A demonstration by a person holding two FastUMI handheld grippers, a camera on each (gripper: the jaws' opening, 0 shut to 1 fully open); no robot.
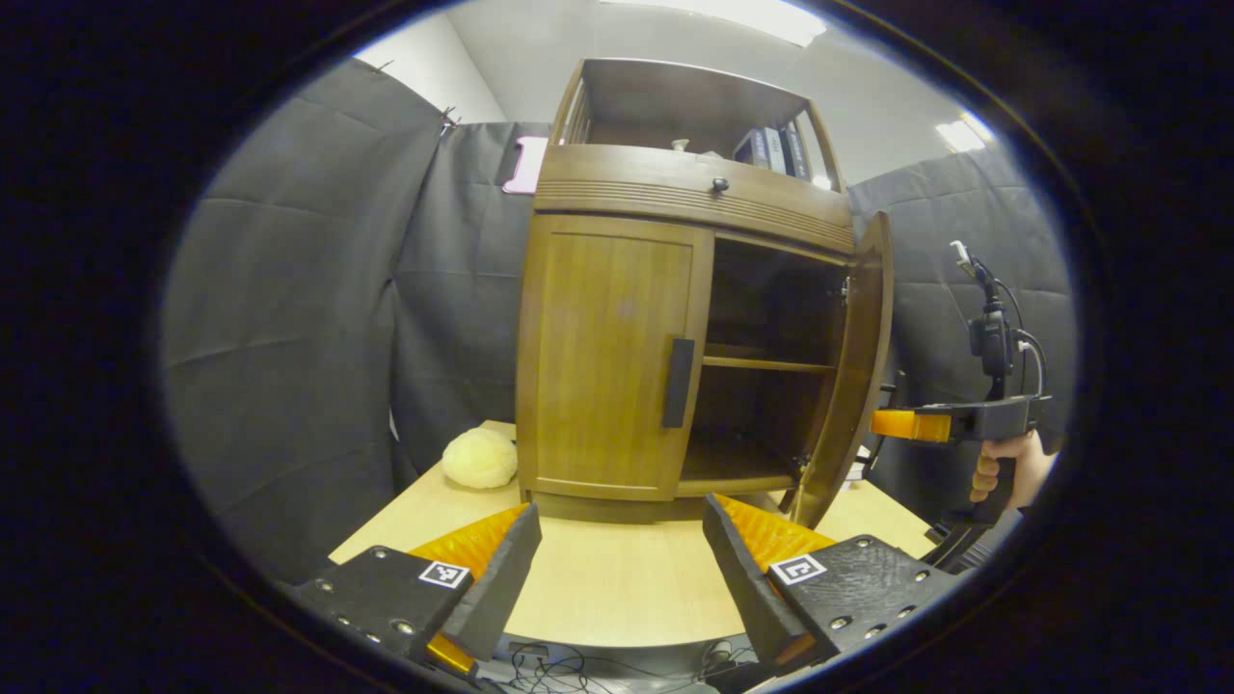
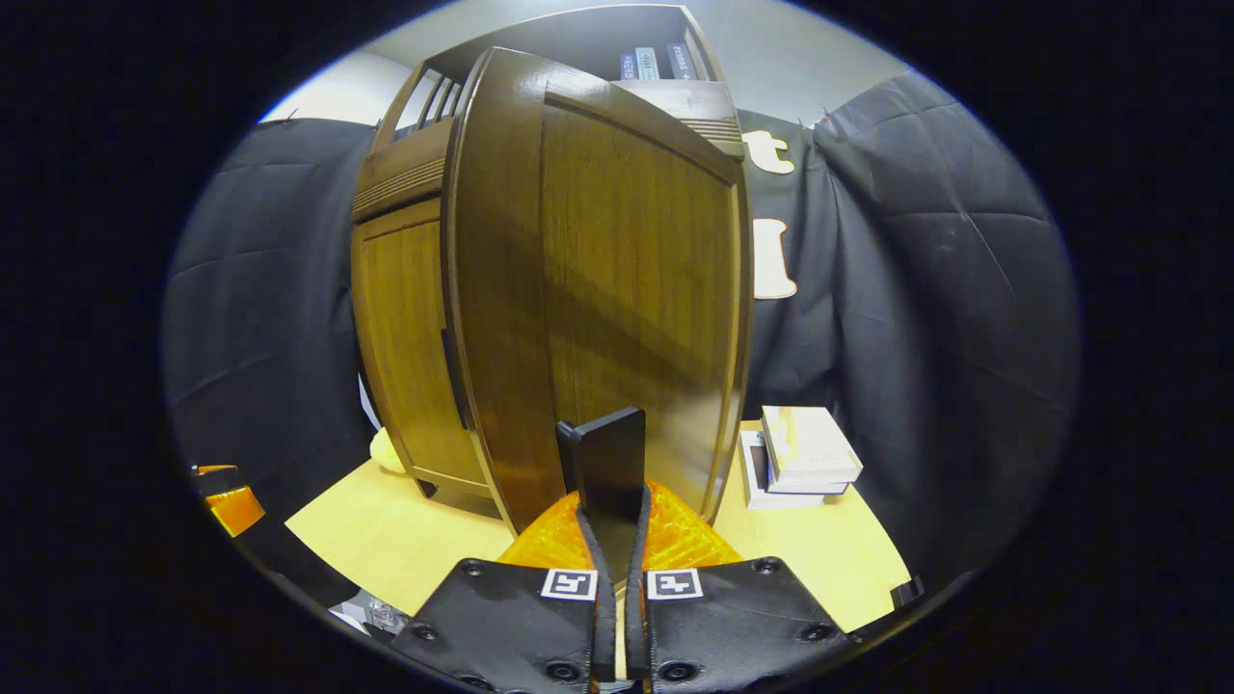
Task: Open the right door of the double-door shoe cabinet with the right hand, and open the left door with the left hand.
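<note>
The wooden shoe cabinet [image 1: 694, 198] stands on the table straight ahead in the left gripper view. Its left door [image 1: 607, 357] is closed, with a dark vertical handle [image 1: 678, 383] on its inner edge. The right door [image 1: 853, 376] is swung out, baring a shelf [image 1: 766, 363]. My left gripper [image 1: 617, 569] hovers open over the table in front of the closed door, a short way from it. My right gripper [image 2: 612, 501] is shut on the right door's dark handle [image 2: 603, 453], with the right door [image 2: 617, 270] close ahead. That right gripper [image 1: 882, 424], held by a hand, sits at the open door's outer face.
A pale yellow plush ball [image 1: 479, 458] lies left of the cabinet on the light wood table [image 1: 617, 598]. A stack of books [image 2: 800, 458] sits to the cabinet's right. More books [image 1: 771, 146] stand on the top shelf. Black cloth walls surround the table.
</note>
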